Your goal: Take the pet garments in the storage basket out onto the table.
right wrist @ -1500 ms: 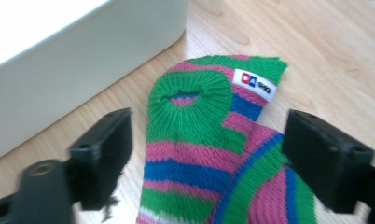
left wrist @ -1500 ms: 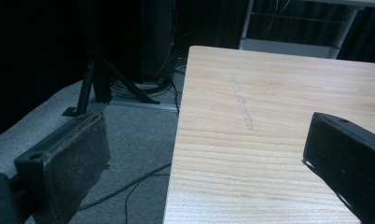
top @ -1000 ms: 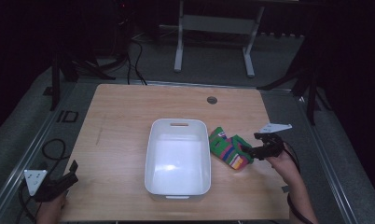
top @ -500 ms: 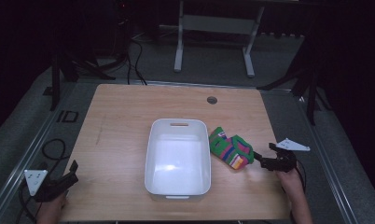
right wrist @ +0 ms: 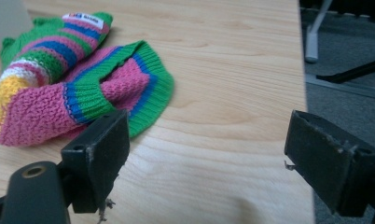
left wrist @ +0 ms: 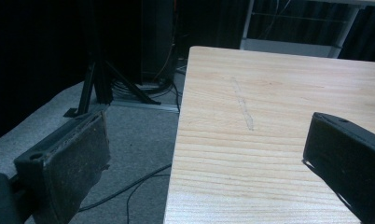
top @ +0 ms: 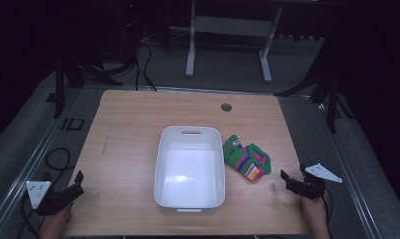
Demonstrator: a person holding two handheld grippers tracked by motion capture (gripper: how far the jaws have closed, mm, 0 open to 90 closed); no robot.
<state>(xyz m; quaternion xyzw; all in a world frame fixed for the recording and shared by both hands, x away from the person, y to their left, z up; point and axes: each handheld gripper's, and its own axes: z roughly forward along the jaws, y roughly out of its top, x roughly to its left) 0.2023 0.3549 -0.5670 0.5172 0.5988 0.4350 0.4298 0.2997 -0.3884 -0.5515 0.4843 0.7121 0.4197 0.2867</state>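
A striped knit piece (top: 246,158) in green, pink, blue and yellow lies crumpled on the wooden table (top: 128,129), just right of a white bin (top: 190,130) that holds nothing. My right gripper (top: 287,180) hovers open near the table's front right, a short way from the knit. In the right gripper view the knit (right wrist: 59,79) lies ahead and left, beyond the left jaw, and nothing sits within the right gripper (right wrist: 213,154). My left gripper (top: 76,183) is open at the table's front left edge. The left gripper (left wrist: 209,158) straddles that edge, over bare wood and floor.
A round cable hole (top: 226,106) sits near the table's back edge. Behind the table stands a metal frame (top: 228,50) on the grey floor. Cables (top: 53,159) lie on the floor to the left, and dark stands flank both sides.
My right gripper has drawn back from the knit piece toward the table's front edge. The knit stays beside the bin. The left gripper has not moved.
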